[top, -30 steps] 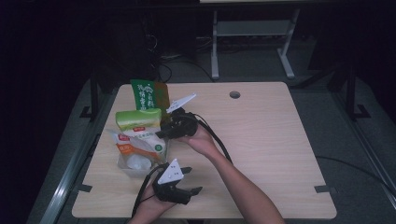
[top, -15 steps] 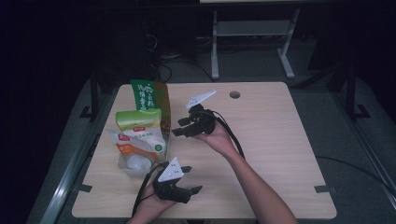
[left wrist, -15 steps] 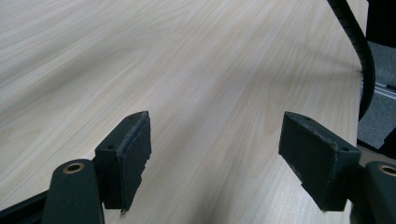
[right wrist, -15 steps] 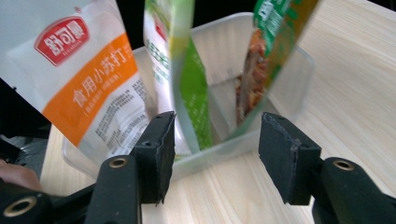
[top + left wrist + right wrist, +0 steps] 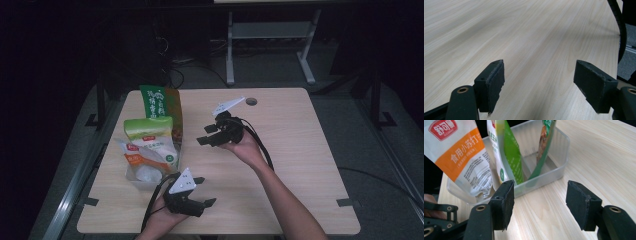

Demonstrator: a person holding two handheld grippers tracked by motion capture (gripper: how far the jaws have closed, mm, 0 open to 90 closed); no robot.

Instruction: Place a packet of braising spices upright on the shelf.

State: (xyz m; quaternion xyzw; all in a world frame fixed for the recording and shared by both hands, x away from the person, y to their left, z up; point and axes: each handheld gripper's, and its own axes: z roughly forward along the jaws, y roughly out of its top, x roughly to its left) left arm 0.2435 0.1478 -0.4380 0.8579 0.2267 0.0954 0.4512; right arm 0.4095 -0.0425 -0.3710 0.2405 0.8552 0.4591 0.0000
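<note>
High view above the table [image 5: 300,150], facing down, tool views low and close, sharing tabletop

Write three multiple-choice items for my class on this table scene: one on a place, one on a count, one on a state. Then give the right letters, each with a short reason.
1. Where does the clear plastic bin stand on the table in the high view?
A. by its left edge
B. at its middle
C. by its right edge

2. How many packets stand in the bin?
A. one
B. three
C. five

3. How is the right gripper?
A. shut on a packet
B. shut on nothing
C. open, nothing between its fingers

Key:
1 A: the bin sits at the table's left side.
2 B: the orange-and-white packet, the light green packet and the dark green packet stand in it.
3 C: its fingers stand apart over bare wood, having just been opening.
</note>
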